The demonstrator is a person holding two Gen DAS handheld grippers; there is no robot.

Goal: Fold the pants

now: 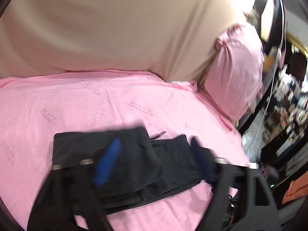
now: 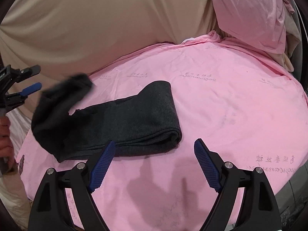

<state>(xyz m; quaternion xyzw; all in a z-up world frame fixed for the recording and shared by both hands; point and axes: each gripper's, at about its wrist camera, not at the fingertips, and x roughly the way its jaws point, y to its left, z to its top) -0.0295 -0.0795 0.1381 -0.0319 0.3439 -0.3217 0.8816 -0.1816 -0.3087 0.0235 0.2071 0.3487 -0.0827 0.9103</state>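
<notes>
Right now your right gripper (image 2: 153, 160) hangs spread wide and empty above the pink sheet (image 2: 231, 105), its left fingertip just at the near edge of the dark pants (image 2: 134, 119), which lie folded into a thick strip ahead and to the left of it. Farther left, one end of the pants is lifted off the sheet and blurred, close to your left gripper (image 2: 31, 78). That gripper's fingers look parted in both views, though its own view is too smeared to show whether any cloth is caught. The risk, I judge, is that loose end: dropped crooked, it lands off the strip and the stacked layers skew. Hurried motion would likely cause it.
</notes>
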